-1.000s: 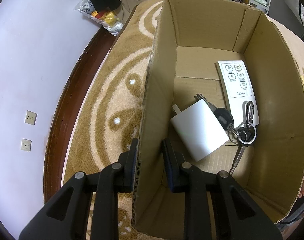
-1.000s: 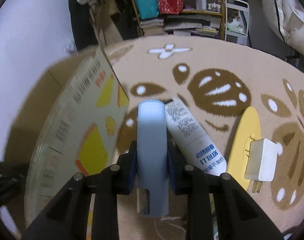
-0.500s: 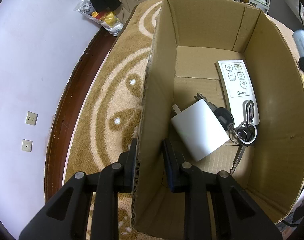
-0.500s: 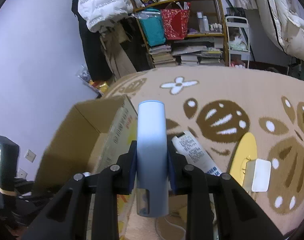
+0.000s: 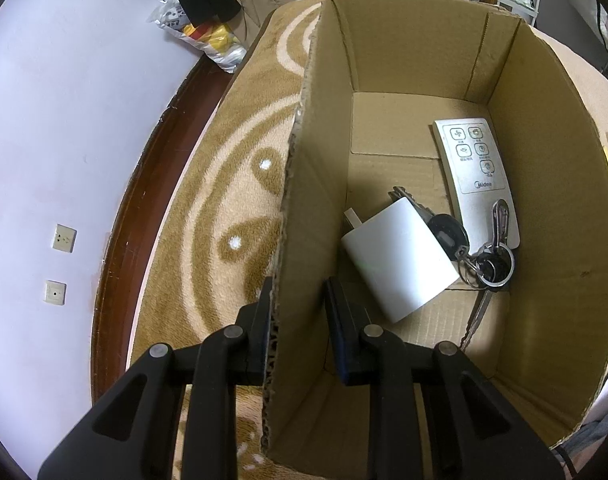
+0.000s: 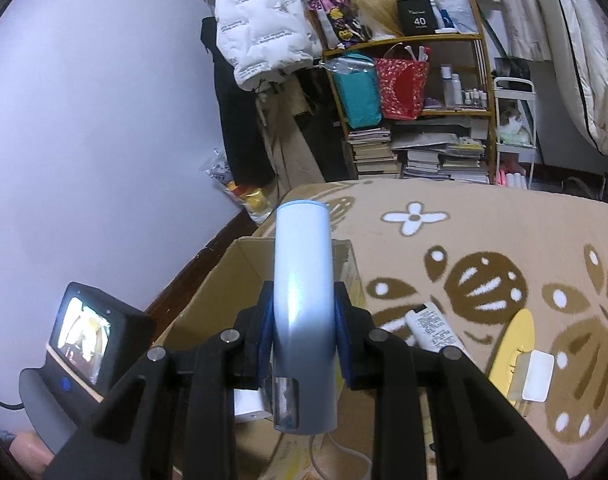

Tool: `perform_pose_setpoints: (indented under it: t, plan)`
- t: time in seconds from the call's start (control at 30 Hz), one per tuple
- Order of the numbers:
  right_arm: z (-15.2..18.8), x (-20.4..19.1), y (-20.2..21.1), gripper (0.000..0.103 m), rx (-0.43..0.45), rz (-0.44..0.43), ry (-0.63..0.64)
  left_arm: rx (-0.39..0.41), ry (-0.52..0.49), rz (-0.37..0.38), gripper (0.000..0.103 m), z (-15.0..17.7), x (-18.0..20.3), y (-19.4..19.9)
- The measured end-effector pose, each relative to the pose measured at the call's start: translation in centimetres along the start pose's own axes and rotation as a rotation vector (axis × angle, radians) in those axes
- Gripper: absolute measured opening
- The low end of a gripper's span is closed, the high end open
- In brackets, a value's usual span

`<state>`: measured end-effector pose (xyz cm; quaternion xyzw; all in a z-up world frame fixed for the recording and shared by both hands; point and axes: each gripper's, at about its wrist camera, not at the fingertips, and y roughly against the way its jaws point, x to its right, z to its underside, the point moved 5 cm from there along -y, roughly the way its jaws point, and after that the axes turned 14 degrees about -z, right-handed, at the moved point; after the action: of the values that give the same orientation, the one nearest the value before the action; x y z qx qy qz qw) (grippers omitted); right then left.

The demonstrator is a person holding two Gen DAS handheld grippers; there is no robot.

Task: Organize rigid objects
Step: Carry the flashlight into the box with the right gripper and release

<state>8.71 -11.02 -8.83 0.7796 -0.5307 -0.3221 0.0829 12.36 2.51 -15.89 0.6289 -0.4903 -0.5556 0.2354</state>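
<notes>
The cardboard box [image 5: 424, 80] is open on top; its back floor is bare, past the white charger [image 5: 400, 256].

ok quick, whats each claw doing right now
left claw: shut on the cardboard box wall
right claw: shut on the pale blue tube

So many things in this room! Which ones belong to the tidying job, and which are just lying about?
Part of the job:
- cardboard box, its wall pinched by the left gripper
- remote, white charger and keys in the box
- pale blue tube in the right gripper
- white tube, second charger and yellow disc on the rug

Lying about:
- bookshelf
- white jacket
- small screen
</notes>
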Motion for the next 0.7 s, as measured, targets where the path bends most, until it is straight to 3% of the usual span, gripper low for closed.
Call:
perform_pose_setpoints:
  t: [0.5, 0.7]
  plan:
    - [1.6, -1.4, -2.3, 0.028, -0.068, -0.096, -0.032, -0.001, 0.0, -0.002, 0.023, -0.1, 0.0, 0.0]
    - [1.8, -1.6, -4.2, 0.028, -0.095, -0.063, -0.003, -0.003, 0.003, 0.0, 0.024, -0.1, 0.0, -0.1]
